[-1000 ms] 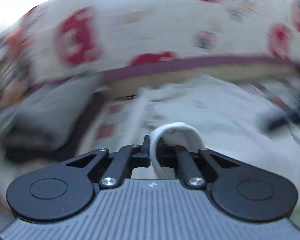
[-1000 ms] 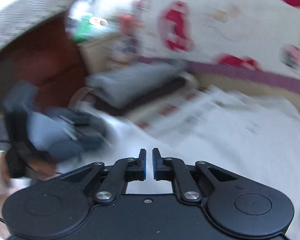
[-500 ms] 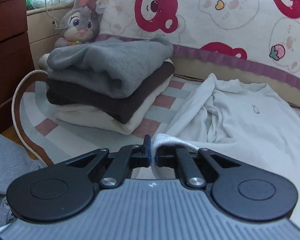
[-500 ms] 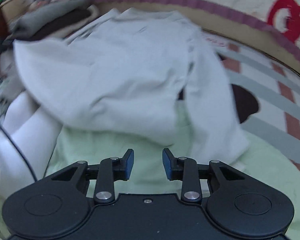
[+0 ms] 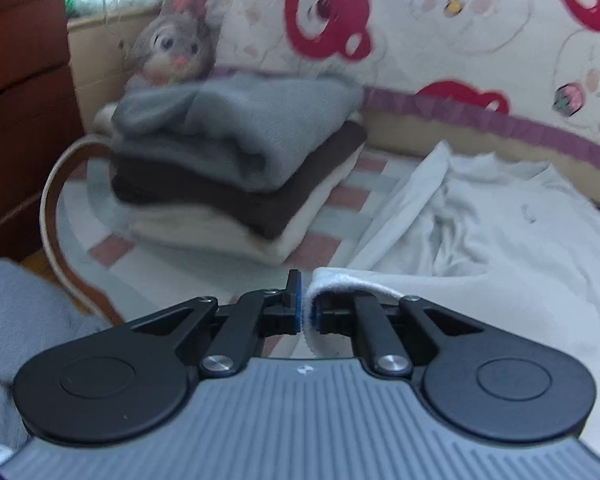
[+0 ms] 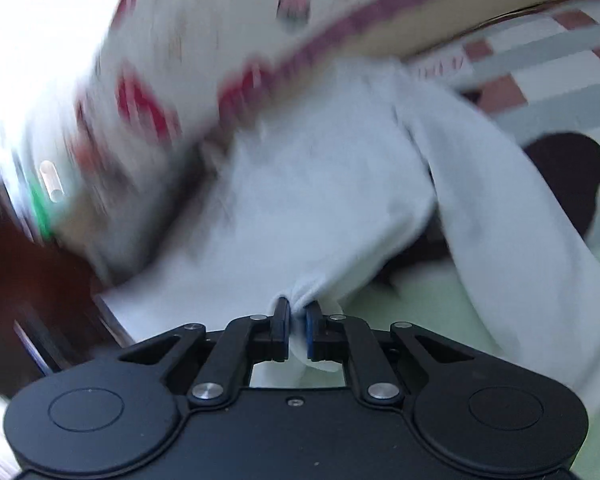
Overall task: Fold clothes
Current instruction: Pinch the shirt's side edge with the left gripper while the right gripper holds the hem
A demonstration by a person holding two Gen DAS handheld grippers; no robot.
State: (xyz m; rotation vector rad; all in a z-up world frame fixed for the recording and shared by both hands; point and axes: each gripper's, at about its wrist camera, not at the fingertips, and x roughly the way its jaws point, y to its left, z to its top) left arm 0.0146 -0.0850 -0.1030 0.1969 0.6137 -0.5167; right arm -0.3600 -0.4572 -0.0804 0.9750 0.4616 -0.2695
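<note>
A white long-sleeved top (image 5: 479, 232) lies spread and rumpled on the bed. My left gripper (image 5: 305, 312) is shut on its ribbed hem, which loops over the right finger. In the right wrist view the same white top (image 6: 319, 184) stretches away from me, one sleeve (image 6: 511, 216) hanging down to the right. My right gripper (image 6: 298, 330) is shut on a bunched corner of it. The right view is blurred by motion.
A stack of folded clothes, grey over brown over cream (image 5: 236, 164), stands at the back left with a plush rabbit (image 5: 176, 46) behind it. A bear-print headboard cushion (image 5: 419, 28) lines the back. A pale green garment (image 6: 431, 308) and a dark one (image 6: 567, 180) lie under the top.
My right gripper was open above the white top half a second ago; now it is shut on a bunched corner. My left gripper keeps its hold on the hem and has shifted slightly.
</note>
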